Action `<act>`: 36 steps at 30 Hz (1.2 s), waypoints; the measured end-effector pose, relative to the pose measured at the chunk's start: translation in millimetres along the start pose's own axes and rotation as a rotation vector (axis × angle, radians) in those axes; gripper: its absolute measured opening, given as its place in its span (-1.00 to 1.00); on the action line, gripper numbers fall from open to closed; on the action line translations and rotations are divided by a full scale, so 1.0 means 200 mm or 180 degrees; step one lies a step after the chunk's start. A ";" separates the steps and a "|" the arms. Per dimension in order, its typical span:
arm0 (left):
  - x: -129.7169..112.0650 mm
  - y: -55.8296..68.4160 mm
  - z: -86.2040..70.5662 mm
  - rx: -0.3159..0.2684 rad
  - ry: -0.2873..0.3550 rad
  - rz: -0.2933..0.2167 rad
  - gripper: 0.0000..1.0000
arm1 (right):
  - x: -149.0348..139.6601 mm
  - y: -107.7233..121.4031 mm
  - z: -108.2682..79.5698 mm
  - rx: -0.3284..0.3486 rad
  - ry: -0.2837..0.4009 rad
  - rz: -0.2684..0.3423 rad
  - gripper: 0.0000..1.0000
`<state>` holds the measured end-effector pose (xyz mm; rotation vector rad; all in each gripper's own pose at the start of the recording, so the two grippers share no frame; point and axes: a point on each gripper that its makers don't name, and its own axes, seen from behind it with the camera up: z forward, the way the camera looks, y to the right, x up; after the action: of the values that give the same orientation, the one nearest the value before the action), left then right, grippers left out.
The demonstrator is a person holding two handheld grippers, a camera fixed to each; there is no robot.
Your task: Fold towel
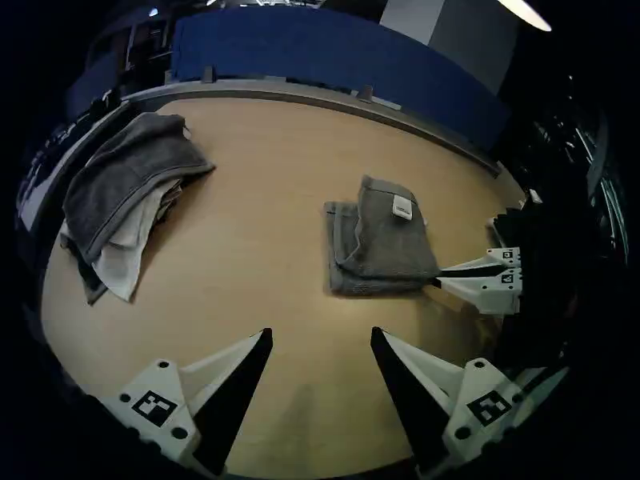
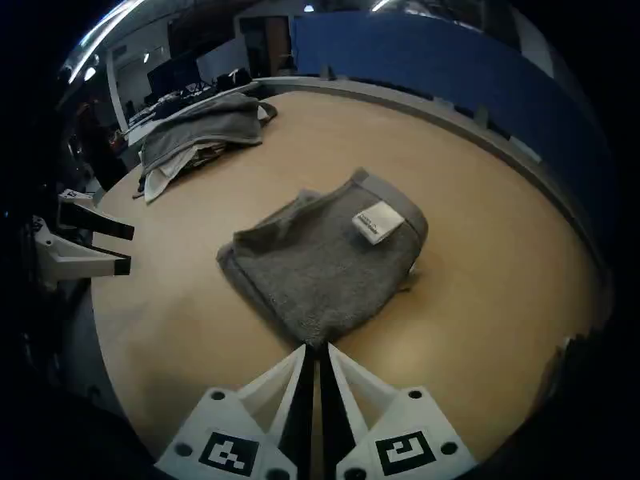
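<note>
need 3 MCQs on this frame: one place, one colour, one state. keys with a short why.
1. Where does the towel pile lie in the left gripper view?
A) on the floor
B) at the left of the table, apart from the folded towel
C) on a chair

2. What colour is the folded towel's label?
A) red
B) black
C) white

3. How is the left gripper?
A) open, holding nothing
B) shut on the pile
C) shut on the label

Keys:
1 B: bare wood lies between the pile and the folded towel.
2 C: the label is white on grey cloth.
3 A: its fingers are spread over bare table.
</note>
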<state>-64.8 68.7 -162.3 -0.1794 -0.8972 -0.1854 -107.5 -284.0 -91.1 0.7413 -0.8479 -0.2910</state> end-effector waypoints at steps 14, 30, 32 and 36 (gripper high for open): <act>0.05 -0.01 -0.02 0.0015 0.0095 -0.0015 0.82 | 0.43 0.12 -0.26 -0.0163 0.0626 -0.0313 -0.92; 0.06 0.02 -0.05 0.0000 0.0123 -0.0012 0.83 | 0.67 0.13 -0.50 -0.0229 0.1014 -0.0492 -0.92; 0.06 0.02 -0.06 -0.0006 0.0126 -0.0014 0.83 | 0.68 0.14 -0.52 -0.0244 0.1036 -0.0485 -0.92; 0.06 0.03 -0.06 -0.0016 0.0128 -0.0007 0.83 | 0.72 0.17 -0.57 -0.0274 0.1110 -0.0437 -0.92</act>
<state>-45.9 70.3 -160.3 -0.1787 -0.8571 -0.1929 71.0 -278.9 -34.7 0.7442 -0.4531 -0.3076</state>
